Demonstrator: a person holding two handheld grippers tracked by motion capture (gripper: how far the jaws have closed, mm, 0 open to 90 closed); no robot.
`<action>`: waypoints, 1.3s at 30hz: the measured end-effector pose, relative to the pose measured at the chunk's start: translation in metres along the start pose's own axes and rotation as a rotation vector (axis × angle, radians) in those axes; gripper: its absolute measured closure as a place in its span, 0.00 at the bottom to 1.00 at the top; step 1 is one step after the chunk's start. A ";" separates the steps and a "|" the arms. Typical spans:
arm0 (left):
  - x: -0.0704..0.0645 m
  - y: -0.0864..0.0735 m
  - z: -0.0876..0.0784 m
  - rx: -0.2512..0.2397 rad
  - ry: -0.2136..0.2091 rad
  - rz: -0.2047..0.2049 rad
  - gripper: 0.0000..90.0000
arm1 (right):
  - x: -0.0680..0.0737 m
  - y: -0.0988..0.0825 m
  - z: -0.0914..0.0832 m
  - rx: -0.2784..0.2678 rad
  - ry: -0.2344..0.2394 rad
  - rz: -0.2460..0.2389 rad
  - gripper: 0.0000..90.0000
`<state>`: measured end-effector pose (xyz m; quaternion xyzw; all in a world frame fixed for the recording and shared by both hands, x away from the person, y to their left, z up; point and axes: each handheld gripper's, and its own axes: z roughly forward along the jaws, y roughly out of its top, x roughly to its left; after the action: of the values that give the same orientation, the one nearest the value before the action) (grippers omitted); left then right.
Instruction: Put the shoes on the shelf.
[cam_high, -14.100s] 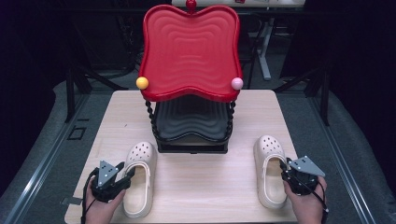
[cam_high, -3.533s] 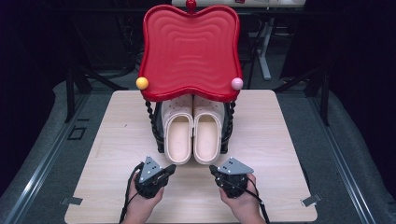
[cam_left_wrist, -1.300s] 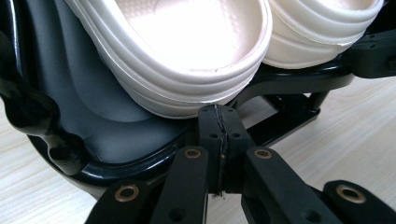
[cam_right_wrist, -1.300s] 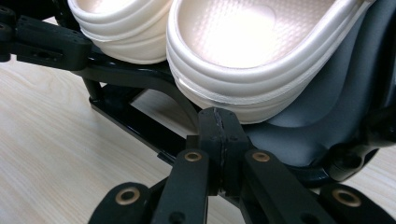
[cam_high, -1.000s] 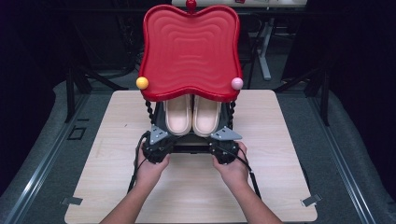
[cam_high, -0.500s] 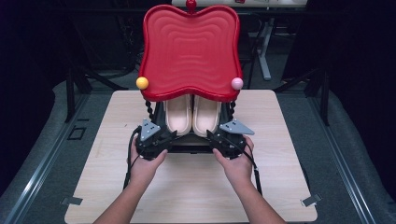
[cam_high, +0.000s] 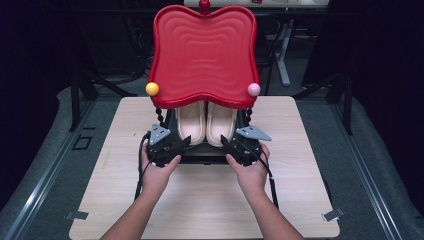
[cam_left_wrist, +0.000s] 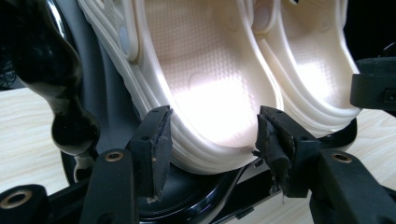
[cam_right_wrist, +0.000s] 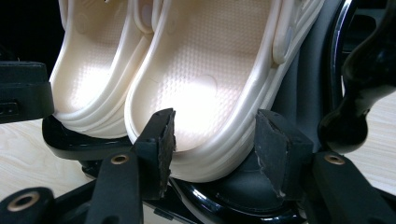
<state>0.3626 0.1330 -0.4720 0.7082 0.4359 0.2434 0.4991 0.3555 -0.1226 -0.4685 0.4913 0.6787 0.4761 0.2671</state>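
1. Both clogs, left clog (cam_high: 190, 122) and right clog (cam_high: 221, 122), were set side by side on the black lower shelf (cam_high: 200, 156) under the red tray (cam_high: 202, 55), at the bench's (cam_high: 300, 175) twelve o'clock.
2. The left hand-held gripper (cam_left_wrist: 212, 144) and right hand-held gripper (cam_right_wrist: 212, 140) had just been opened wide, the heels released between the jaws.
3. Only withdrawal was judged left.

Matt cream foam clogs (cam_left_wrist: 205, 88) rest on a glossy black plastic shelf (cam_right_wrist: 243, 191).
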 end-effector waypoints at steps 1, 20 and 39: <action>0.000 0.000 0.002 0.001 -0.001 0.000 0.50 | 0.000 0.000 0.001 -0.004 0.001 0.002 0.53; 0.003 0.004 0.015 -0.002 0.074 0.057 0.61 | -0.003 0.000 0.014 -0.015 -0.017 -0.023 0.58; 0.008 0.003 0.011 0.012 0.035 0.079 0.62 | -0.005 0.002 0.017 -0.009 -0.014 -0.050 0.58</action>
<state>0.3767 0.1343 -0.4739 0.7236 0.4175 0.2728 0.4772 0.3722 -0.1206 -0.4739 0.4763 0.6866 0.4690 0.2858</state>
